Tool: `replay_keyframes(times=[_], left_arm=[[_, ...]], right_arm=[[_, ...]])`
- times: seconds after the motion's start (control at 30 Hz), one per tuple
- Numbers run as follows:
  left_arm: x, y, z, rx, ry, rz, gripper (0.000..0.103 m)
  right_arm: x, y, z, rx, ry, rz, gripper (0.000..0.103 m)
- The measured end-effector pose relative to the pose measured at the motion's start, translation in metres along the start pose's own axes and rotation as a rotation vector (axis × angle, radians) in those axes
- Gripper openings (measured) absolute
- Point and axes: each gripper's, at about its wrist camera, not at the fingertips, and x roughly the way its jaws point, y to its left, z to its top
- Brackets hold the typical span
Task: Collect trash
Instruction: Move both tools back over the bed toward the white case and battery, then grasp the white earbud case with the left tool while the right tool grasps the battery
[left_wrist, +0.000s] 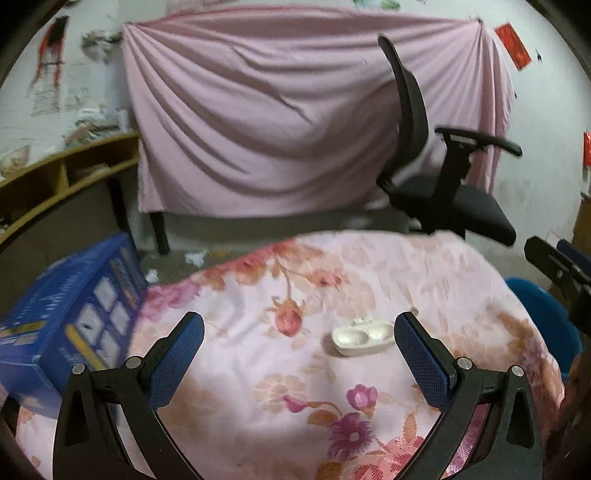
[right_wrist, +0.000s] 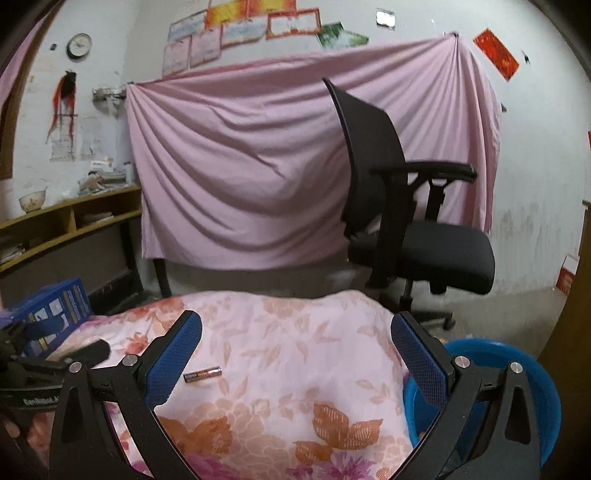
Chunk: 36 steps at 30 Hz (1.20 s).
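— Both claws stand wide apart and carry nothing. Left gripper (left_wrist: 299, 332) hovers over the floral bedspread (left_wrist: 236, 369); the right gripper (right_wrist: 295, 332) does too, further right.

— What's nearest the left one?

— A white two-cup plastic tray (left_wrist: 362, 336), lying flat on the cloth just inside the right-hand finger (left_wrist: 421, 360), slightly beyond its tip. Looks like an empty blister insert — light, thin-walled, likely to flex or skid if squeezed hard. I'd pinch it across the narrow waist between the two cups, or by the long rim.

— And the right one?

— A battery (right_wrist: 202, 373) lies on its side on the bedspread, just right of the left-hand finger (right_wrist: 173, 358) and near it. Small, stiff, dense for its size, smooth — it may roll on the soft cloth. Best taken across the barrel, mid-length, fingers square to its axis.

— Where would they go?

— Probably the blue basin (right_wrist: 517, 354) at the near right, below the bed edge, partly hidden behind the right gripper's finger.

— Further out?

— A blue carton (left_wrist: 70, 314) at the left edge, a black office chair (right_wrist: 413, 221) beyond the bed, a pink sheet (right_wrist: 240, 166) hung on the far wall.
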Motion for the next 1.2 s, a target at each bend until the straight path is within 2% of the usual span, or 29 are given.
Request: replay_keyframes(times=[0.13, 0.33, 0.43, 0.53, 0.6, 0.77, 0.9, 1.1, 1.2], left_arm=[[0.026, -0.009, 0.002, 0.013, 0.103, -0.049, 0.101], [0.050, -0.021, 0.004, 0.014, 0.203, -0.086, 0.099], [0.059, -0.024, 0.005, 0.007, 0.240, -0.098, 0.092], [0.068, -0.026, 0.005, 0.011, 0.277, -0.095, 0.078], [0.069, -0.027, 0.005, 0.020, 0.279, -0.090, 0.067], [0.067, -0.018, 0.004, -0.024, 0.270, -0.127, 0.053], [0.063, -0.002, 0.006, -0.083, 0.264, -0.152, 0.052], [0.054, 0.013, 0.006, -0.054, 0.259, -0.086, 0.052], [0.051, 0.024, 0.004, -0.069, 0.254, -0.079, 0.052]], right_arm=[[0.007, -0.003, -0.001, 0.012, 0.039, -0.009, 0.103], [0.017, -0.009, -0.001, 0.037, 0.091, -0.022, 0.103], [0.023, -0.013, -0.002, 0.054, 0.121, -0.030, 0.103], [0.030, -0.017, -0.003, 0.072, 0.161, -0.036, 0.103], [0.037, -0.019, -0.004, 0.080, 0.193, -0.032, 0.103], [0.059, -0.015, -0.008, 0.069, 0.307, 0.010, 0.103], [0.073, -0.004, -0.013, 0.023, 0.381, 0.059, 0.103], [0.085, 0.019, -0.020, -0.069, 0.462, 0.145, 0.102], [0.088, 0.030, -0.023, -0.114, 0.486, 0.193, 0.095]])
